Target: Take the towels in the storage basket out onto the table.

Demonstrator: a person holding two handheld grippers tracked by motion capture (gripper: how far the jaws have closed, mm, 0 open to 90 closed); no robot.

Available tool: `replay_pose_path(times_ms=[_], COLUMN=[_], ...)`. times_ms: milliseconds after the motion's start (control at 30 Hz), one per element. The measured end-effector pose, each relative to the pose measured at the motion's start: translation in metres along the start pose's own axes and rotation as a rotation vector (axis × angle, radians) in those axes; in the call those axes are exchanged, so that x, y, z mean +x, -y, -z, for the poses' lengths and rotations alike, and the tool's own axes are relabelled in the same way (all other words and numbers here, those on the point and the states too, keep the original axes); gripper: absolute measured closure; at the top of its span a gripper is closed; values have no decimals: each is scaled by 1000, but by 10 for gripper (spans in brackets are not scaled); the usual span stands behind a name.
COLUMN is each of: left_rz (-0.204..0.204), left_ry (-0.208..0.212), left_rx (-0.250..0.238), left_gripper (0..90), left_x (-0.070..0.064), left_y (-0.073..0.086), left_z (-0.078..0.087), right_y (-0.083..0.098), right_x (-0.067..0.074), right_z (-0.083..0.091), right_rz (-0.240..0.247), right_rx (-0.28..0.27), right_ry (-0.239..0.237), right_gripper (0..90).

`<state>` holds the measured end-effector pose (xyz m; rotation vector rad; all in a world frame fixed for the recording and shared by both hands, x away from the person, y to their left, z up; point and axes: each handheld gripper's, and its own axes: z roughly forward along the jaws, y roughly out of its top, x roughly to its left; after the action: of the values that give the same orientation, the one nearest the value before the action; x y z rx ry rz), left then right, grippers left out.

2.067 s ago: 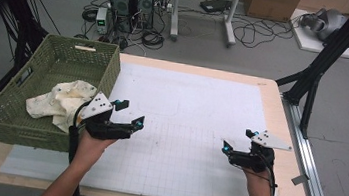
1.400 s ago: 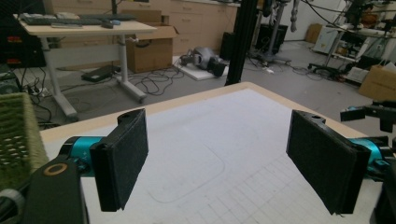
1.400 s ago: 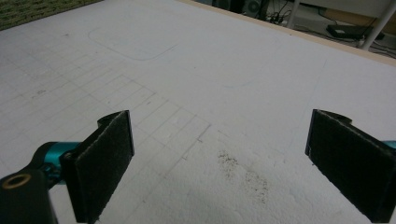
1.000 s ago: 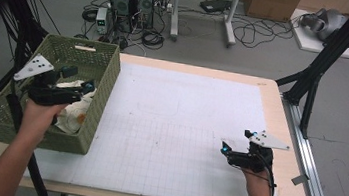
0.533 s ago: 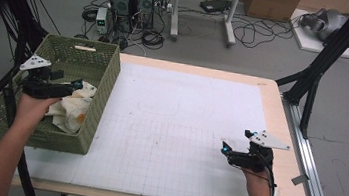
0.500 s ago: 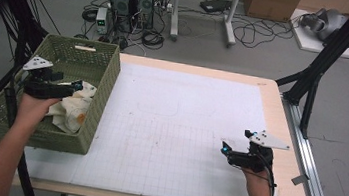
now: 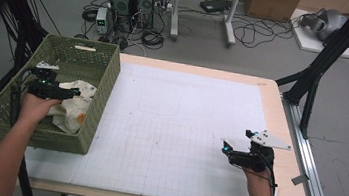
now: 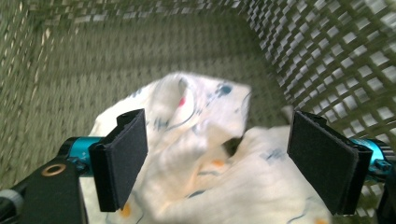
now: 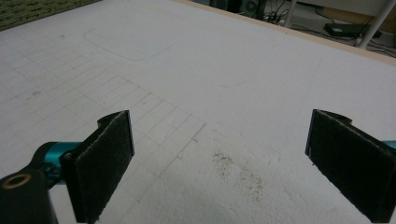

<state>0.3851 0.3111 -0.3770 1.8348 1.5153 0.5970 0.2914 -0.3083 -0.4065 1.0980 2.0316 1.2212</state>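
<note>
Since the earlier frame left gripper (image 8: 219, 168) is dipping deeper into basket (image 7: 105, 94), jaws spread over cloth (image 8: 205, 154), grasp pending; right gripper (image 7: 230, 152) idling agape on table (image 7: 185, 114)

cloth (image 8: 205, 158): blurred, lower part cut off | basket (image 8: 327, 51): blurred
</note>
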Motion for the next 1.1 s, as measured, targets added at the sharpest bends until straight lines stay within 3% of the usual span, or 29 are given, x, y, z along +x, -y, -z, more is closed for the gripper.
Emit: replay_pose_path(times_ms=[100,300,500,567,700,800,933,1067,1100], left_rz=[30,39,59,69,69,48,33,10,1], left_ry=[-10,-33,-47,-50,-44,-45,-45,-58,-57], left_rx=[59,181,363,397,402,410,424,415,393], left_gripper=[209,212,210,194,160,144,174,323,521], left_x=[3,4,6,7,7,5,5,6,6], left_y=[3,9,17,19,21,21,19,15,13], left_z=[-7,-15,-29,-32,-35,-36,-37,-32,-29], right_y=[0,0,0,0,0,0,0,0,0], right_x=[0,0,1,1,1,1,1,1,1], right_z=[0,1,0,0,0,-1,-1,-1,0], right_rz=[8,-2,4,4,8,7,12,7,4], right_rx=[-2,-1,2,2,6,13,12,15,16], right_ry=[0,0,0,0,2,0,0,2,4], right_gripper=[71,71,71,71,71,71,71,71,71])
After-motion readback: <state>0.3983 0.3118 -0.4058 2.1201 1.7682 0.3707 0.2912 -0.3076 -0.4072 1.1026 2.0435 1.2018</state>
